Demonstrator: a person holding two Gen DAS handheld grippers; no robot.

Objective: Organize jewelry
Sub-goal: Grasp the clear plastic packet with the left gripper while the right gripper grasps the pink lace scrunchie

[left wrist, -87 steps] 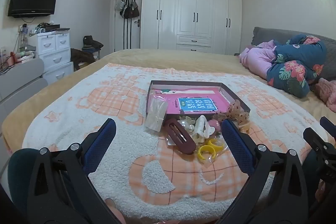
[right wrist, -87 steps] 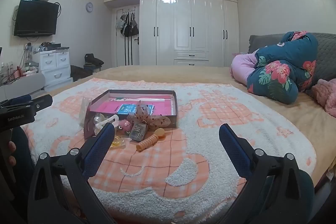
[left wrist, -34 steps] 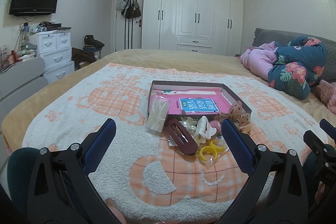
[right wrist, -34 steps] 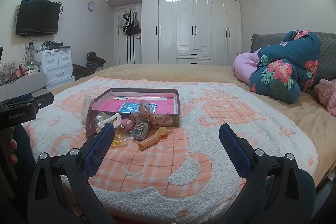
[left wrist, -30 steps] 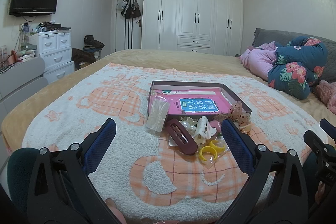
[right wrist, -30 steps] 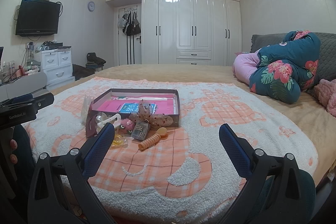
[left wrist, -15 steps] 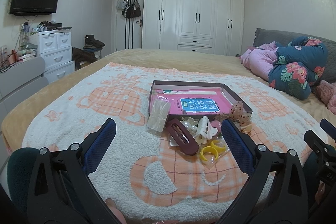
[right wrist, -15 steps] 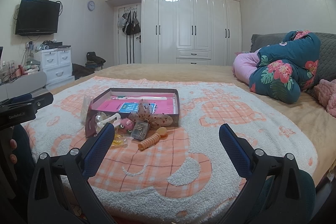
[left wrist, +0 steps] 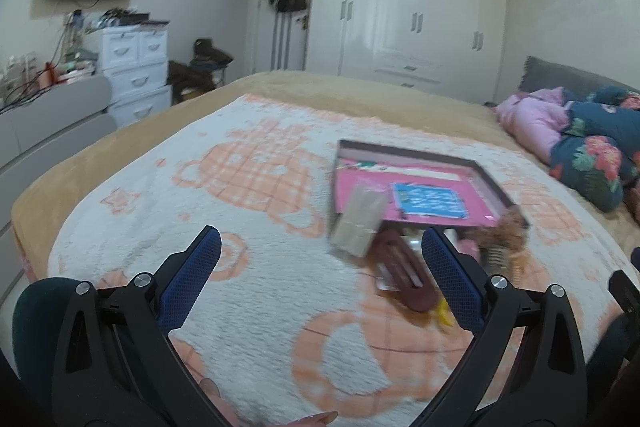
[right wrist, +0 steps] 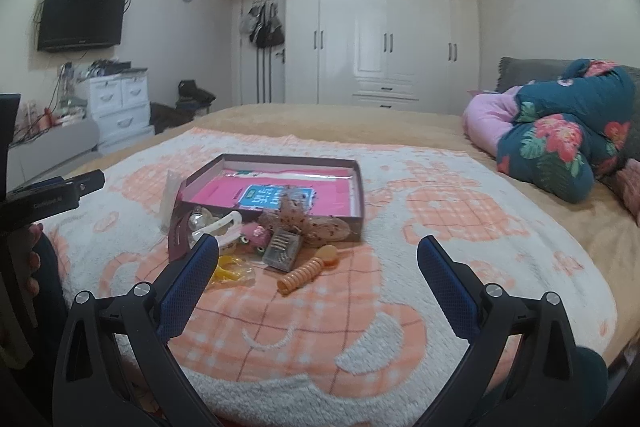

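Note:
A shallow brown box (right wrist: 356, 183) with a pink lining lies on the bed blanket; it also shows in the left wrist view (left wrist: 490, 183). A heap of hair accessories lies in front of it: a maroon clip (left wrist: 408, 277), a clear packet (left wrist: 358, 223), a white claw clip (right wrist: 224, 225), yellow rings (right wrist: 228, 267), an orange spiral tie (right wrist: 300, 277), a spotted scrunchie (right wrist: 308, 221). My left gripper (left wrist: 318, 283) is open and empty, left of the heap. My right gripper (right wrist: 318, 281) is open and empty, just before the heap.
The white and orange blanket (right wrist: 420, 267) covers the bed. Folded quilts (right wrist: 560, 131) lie at the right. White drawers (left wrist: 136, 75) stand beyond the left bed edge. The left gripper's body (right wrist: 48, 199) shows at the left of the right wrist view.
My left gripper has moved forward and swung left, so the heap now sits at its right finger. The view is blurred by motion. My right gripper has come slightly nearer the heap.

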